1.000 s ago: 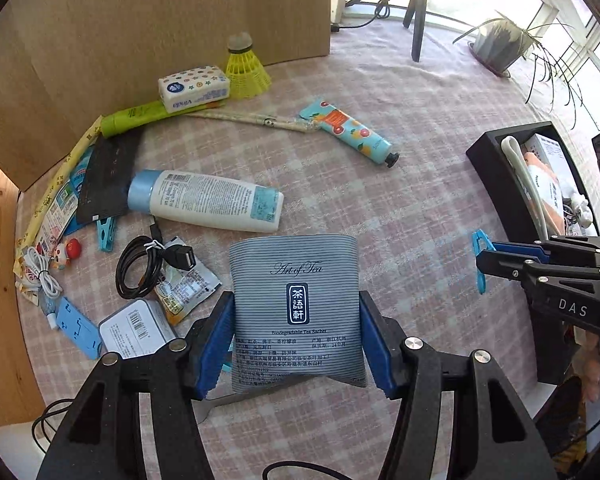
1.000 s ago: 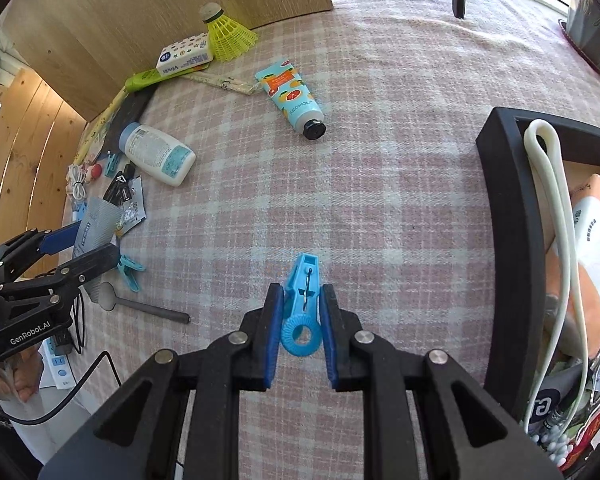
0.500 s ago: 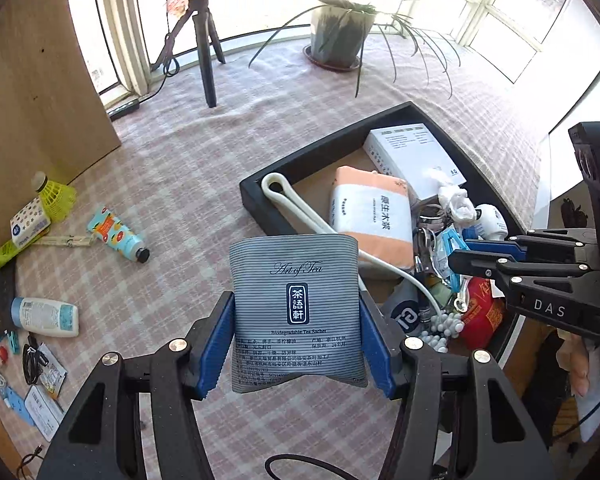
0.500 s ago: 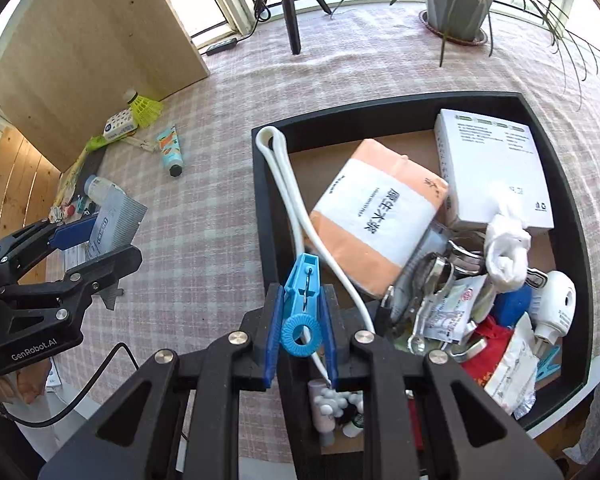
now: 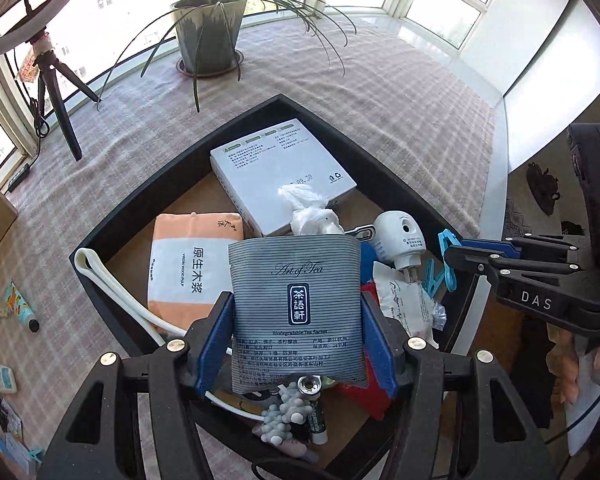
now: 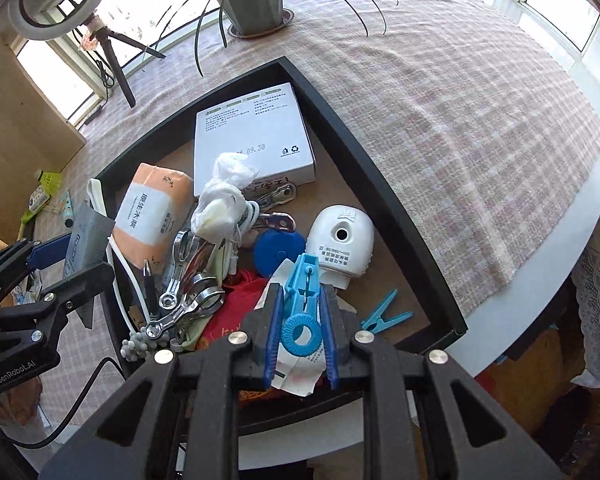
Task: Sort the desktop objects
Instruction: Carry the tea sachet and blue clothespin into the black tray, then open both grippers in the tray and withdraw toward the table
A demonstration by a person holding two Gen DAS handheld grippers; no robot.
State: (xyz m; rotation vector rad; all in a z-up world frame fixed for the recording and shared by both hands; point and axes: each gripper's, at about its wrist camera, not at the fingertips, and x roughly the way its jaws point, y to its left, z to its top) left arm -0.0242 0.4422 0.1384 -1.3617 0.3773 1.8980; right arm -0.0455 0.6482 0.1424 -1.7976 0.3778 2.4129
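Hovering over the black rectangular tray (image 5: 148,184): left gripper (image 5: 296,336) opening around the grey striped tea sachet (image 5: 296,304), right gripper (image 6: 300,330) clenched on the blue plastic clothes peg (image 6: 302,300); next, dropping both into the tray

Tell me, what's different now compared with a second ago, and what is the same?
Both hands carried their loads from the cluttered side of the table to above the black tray. The left gripper has the grey tea sachet between its fingers, and those fingers are now opening. The right gripper stays shut on the blue clothespin. Nothing has landed in the tray yet; its contents look unchanged.
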